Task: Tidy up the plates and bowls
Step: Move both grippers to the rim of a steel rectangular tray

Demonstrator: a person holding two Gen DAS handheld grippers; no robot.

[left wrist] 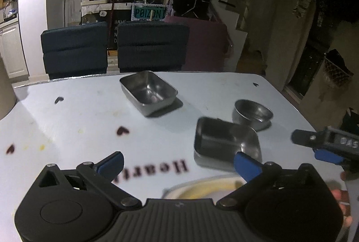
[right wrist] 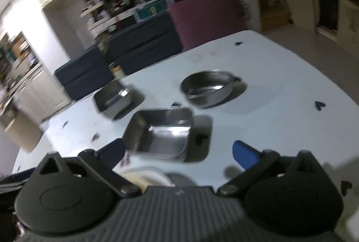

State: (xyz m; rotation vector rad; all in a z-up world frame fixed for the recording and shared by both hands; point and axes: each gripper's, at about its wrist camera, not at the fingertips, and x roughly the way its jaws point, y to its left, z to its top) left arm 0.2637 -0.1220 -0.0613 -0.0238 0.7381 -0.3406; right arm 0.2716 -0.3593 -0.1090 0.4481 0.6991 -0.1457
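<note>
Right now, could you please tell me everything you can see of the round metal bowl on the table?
The round metal bowl looks like shiny steel, shallow, with a rolled rim and what seems a small handle on its far right side. It sits upright and empty on the pale table, just beyond the nearer rectangular metal tray; neither claw touches it.

Shiny metal trays (left wrist: pixel 149 90) and bowl (left wrist: pixel 253 113); smooth matt tabletop (left wrist: pixel 78 120).

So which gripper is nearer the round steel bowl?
Right. The right gripper sits just off the round steel bowl's near right; the left gripper is farther back and left, behind the near rectangular tin.
</note>
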